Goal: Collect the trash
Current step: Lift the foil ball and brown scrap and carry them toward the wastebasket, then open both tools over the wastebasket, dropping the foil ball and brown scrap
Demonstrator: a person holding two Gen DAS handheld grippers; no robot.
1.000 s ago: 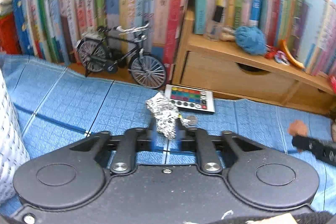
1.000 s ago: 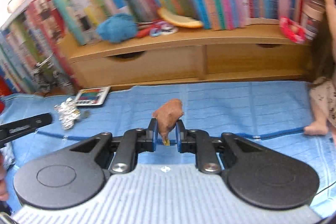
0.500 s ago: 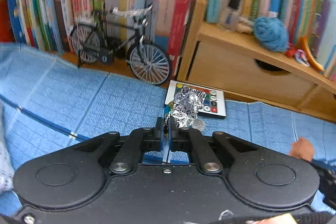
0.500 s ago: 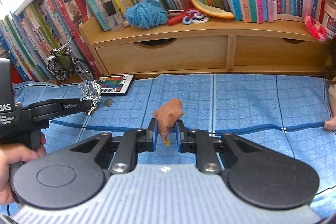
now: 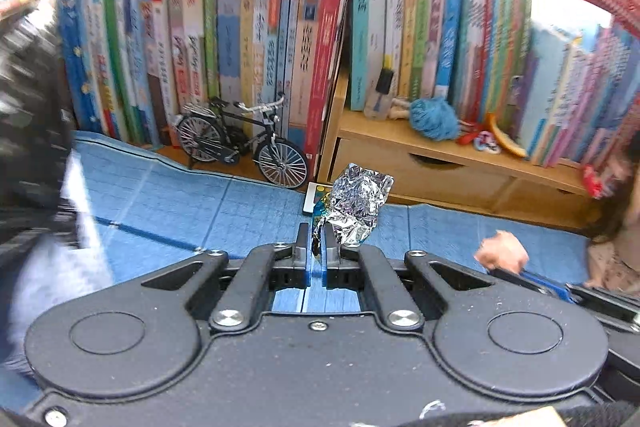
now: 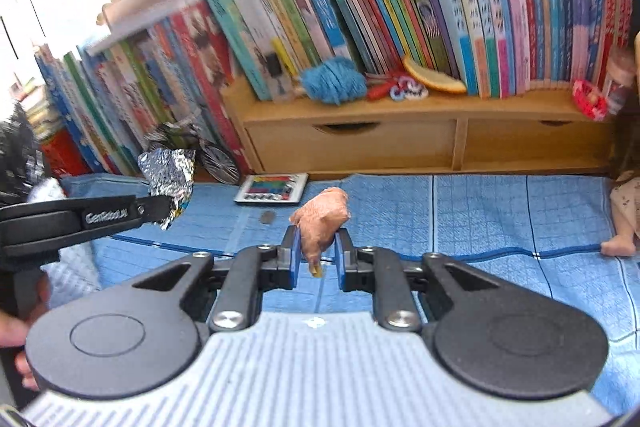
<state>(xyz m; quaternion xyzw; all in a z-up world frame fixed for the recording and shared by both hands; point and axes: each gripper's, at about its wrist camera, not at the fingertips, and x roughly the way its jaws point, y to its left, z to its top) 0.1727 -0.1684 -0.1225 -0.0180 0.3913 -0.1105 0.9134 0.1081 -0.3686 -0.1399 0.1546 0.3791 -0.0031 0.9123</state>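
Left wrist view: the left gripper (image 5: 319,245) pinches only a foil wrapper's (image 5: 358,207) bottom corner above the blue mat's (image 5: 180,203) back edge; it could slip. The right gripper (image 6: 317,251) clamps a brown scrap (image 6: 322,217).

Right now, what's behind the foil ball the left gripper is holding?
In the left wrist view, the foil ball covers most of a colour-button remote on the blue mat; only its left edge shows. Behind stands a wooden drawer unit.
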